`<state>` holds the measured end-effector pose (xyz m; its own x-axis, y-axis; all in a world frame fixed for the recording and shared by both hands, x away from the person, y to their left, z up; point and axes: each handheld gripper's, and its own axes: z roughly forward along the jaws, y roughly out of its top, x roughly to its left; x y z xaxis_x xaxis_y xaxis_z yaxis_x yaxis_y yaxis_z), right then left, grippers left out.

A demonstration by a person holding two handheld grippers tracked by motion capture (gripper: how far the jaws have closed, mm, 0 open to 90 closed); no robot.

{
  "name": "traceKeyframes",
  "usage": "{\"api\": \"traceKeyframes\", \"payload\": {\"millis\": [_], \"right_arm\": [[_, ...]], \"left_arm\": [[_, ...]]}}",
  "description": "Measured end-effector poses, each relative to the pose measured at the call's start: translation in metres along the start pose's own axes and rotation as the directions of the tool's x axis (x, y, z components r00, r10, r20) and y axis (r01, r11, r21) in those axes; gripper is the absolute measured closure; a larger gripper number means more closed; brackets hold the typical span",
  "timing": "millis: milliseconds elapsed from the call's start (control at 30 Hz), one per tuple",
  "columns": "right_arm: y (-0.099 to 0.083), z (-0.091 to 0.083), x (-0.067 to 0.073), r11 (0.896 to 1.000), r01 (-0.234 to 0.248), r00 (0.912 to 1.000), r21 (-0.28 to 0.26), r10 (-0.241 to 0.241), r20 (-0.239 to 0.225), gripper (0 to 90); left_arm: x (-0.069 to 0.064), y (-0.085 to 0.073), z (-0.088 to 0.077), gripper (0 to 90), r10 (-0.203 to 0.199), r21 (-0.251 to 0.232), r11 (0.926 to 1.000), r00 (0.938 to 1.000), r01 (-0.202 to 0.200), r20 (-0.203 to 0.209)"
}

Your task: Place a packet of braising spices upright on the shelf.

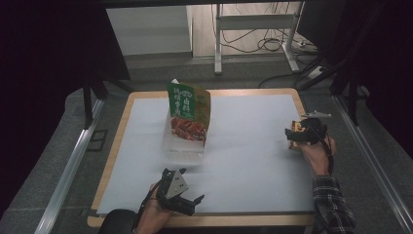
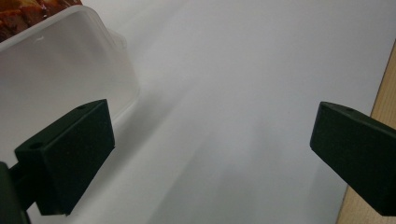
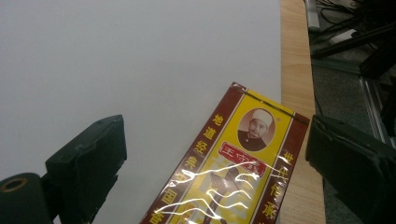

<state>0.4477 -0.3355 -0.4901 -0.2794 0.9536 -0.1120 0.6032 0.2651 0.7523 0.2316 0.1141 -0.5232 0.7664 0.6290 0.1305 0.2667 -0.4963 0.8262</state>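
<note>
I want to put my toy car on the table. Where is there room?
The widest bare patch lies between the clear tub holding the green packet and the right gripper. Another lies left of the tub, out to the white mat's edge. It is crowded around the yellow box and near the left gripper.

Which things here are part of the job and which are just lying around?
In the job:
- yellow and red box, between the open fingers of the right gripper
- clear plastic tub with the green food packet standing in it
- left gripper, open beside the tub

Lying about:
- cables on the floor
- metal stand behind the table
</note>
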Motion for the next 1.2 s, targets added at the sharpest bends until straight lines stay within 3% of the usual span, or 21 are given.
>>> {"api": "traceKeyframes", "payload": {"millis": [500,700,867,900,967,1200], "right_arm": [[-0.010,0.020,0.000,0.997,-0.003,0.9989,0.082,-0.001,0.046,6.1],[-0.013,0.024,0.000,0.994,-0.012,0.9971,0.112,0.003,0.076,11.0],[-0.012,0.022,0.000,0.991,-0.023,0.9977,0.129,0.015,0.067,17.3],[-0.011,0.021,0.000,0.989,-0.035,0.9985,0.141,0.029,0.046,25.7],[-0.011,0.020,0.001,0.989,-0.043,0.9986,0.144,0.039,0.036,30.1],[-0.010,0.018,0.002,0.987,-0.050,0.9985,0.154,0.045,0.030,31.1]], "left_arm": [[-0.001,0.000,0.001,0.0,0.009,0.011,0.9999,1.0000,-0.009,-0.001],[-0.001,0.000,0.001,0.0,0.012,0.015,0.9998,0.9999,-0.012,0.001],[-0.001,0.000,0.002,0.0,0.011,0.017,0.9998,0.9999,-0.011,0.000],[-0.001,0.000,0.002,0.0,0.011,0.017,0.9998,0.9999,-0.011,0.000],[-0.001,0.000,0.002,0.0,0.012,0.016,0.9998,0.9999,-0.012,0.000],[-0.001,0.000,0.001,0.0,0.013,0.015,0.9998,0.9999,-0.013,-0.002]]}}
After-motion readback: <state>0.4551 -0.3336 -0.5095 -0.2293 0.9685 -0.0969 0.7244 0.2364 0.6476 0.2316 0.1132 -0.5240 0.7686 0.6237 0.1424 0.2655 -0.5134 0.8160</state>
